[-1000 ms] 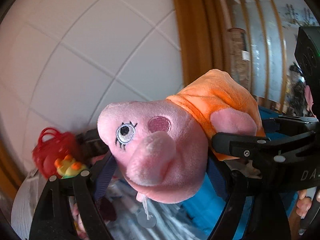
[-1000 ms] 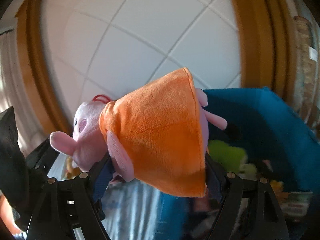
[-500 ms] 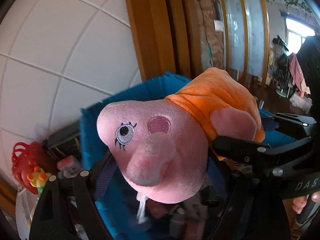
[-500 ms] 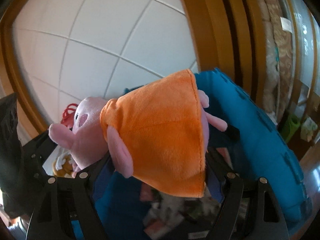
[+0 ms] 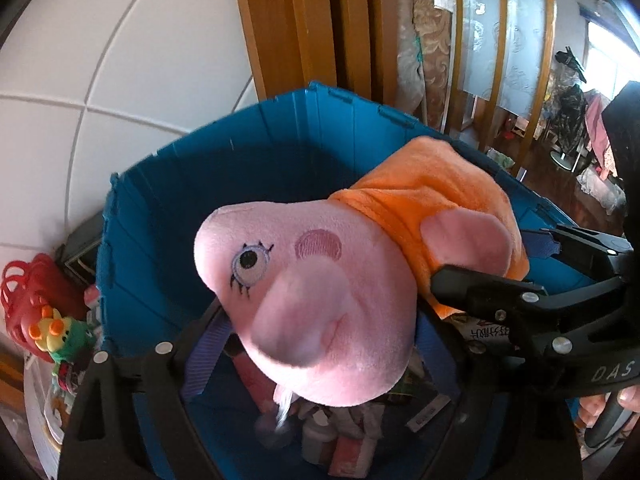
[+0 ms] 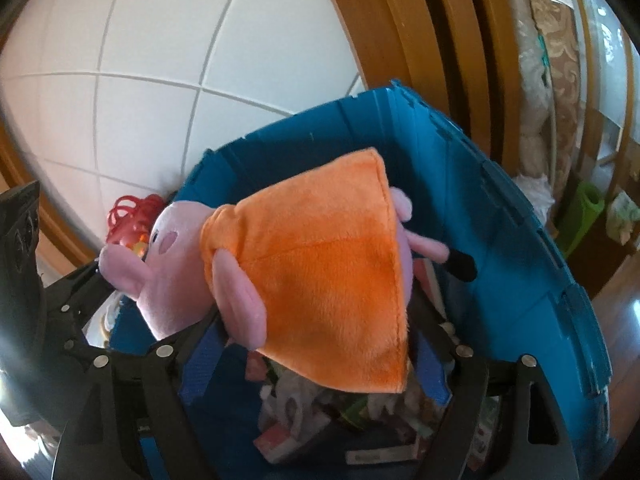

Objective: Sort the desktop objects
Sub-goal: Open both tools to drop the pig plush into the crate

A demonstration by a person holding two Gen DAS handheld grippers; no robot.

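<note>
Over the blue bin, L wrist view: we see our left gripper clamped on the pig's pink head, both fingers pressed in. Right gripper comes in from the side w/ "DAS" legible on its body. A box below shows red print, too blurred to read. R wrist view: right gripper is closed on the pig's orange dress, held above the bin, w/ assorted items inside.
</note>
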